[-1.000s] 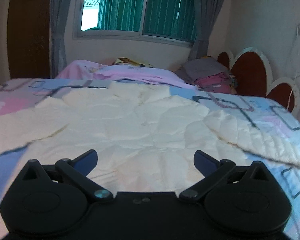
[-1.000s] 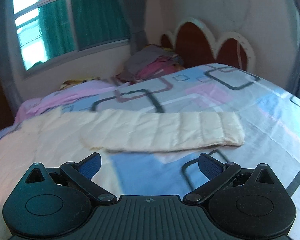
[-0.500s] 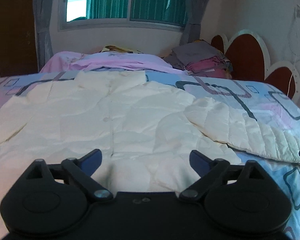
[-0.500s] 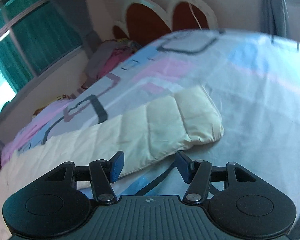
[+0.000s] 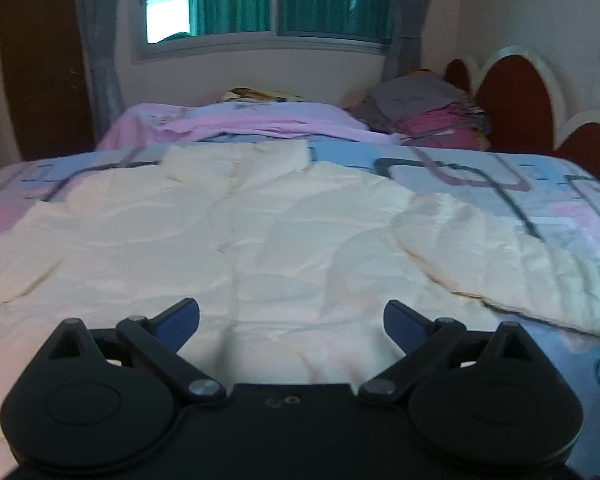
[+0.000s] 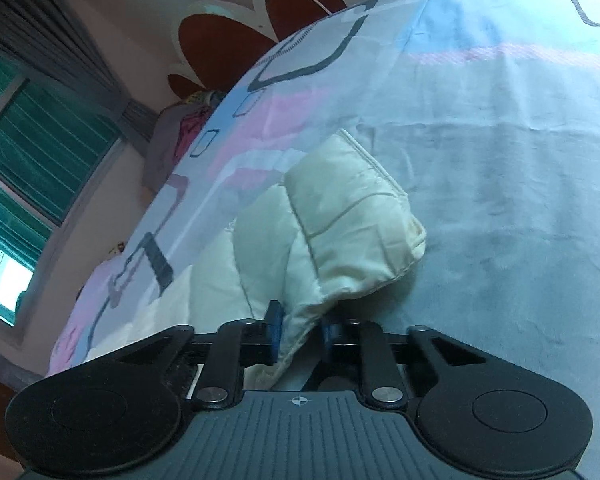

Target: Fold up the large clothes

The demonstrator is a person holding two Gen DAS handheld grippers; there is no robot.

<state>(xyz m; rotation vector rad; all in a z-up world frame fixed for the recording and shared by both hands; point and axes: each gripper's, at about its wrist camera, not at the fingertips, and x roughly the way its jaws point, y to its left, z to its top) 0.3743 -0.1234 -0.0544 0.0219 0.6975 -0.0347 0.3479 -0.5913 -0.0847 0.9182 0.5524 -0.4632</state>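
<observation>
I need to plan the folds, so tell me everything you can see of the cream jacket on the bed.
The cream jacket is a quilted, puffy garment of smooth, slightly shiny fabric, wrinkled, spread flat and front-up on the patterned bedsheet, collar toward the window. A closure line runs down its middle. Its sleeve stretches out sideways, stitched in padded panels; the right claw is shut on the sleeve's edge near the cuff, lifting it slightly. The left claw hovers open above the hem area, not touching.
</observation>
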